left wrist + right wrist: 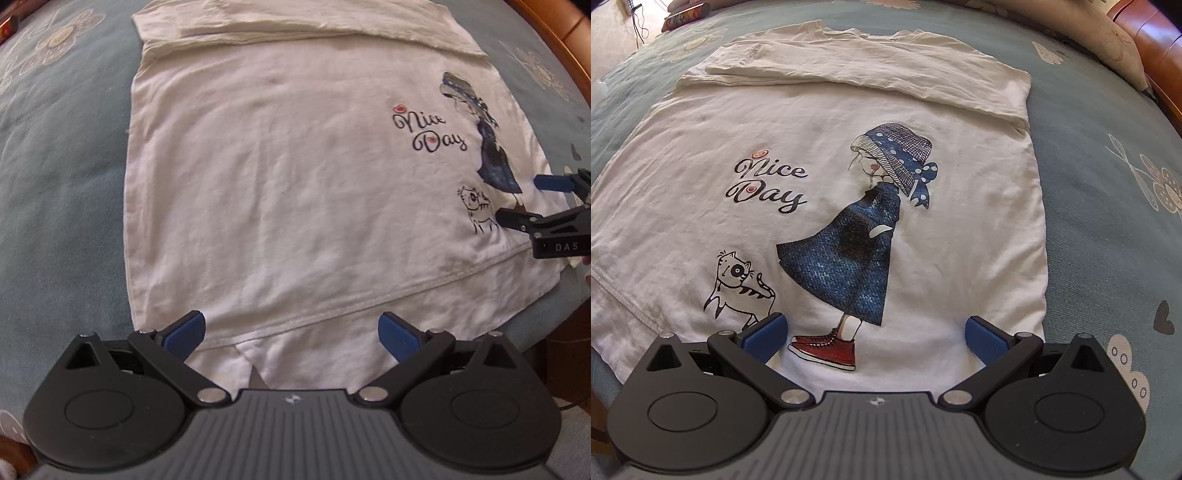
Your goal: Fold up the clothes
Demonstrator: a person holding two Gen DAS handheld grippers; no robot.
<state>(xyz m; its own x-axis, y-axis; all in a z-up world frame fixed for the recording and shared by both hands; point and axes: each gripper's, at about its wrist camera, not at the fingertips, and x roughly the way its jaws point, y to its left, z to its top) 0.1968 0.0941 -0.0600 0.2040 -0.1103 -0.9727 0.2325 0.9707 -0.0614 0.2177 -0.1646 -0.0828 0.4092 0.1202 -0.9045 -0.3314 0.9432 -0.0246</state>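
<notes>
Shirt (820, 122) flat on bedspread (1100, 206); left gripper (291, 330) and right gripper (875, 334) both released, empty.

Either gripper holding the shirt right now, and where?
Nothing held: the left gripper and right gripper are both open above the T-shirt hem.

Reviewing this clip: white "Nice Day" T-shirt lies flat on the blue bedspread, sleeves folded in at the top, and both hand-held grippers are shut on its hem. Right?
Not quite: both are open. The left hand-held gripper and right hand-held gripper have their jaws spread over the T-shirt, gripping nothing, as each wrist view shows. The rest stands, including the bedspread.
</notes>
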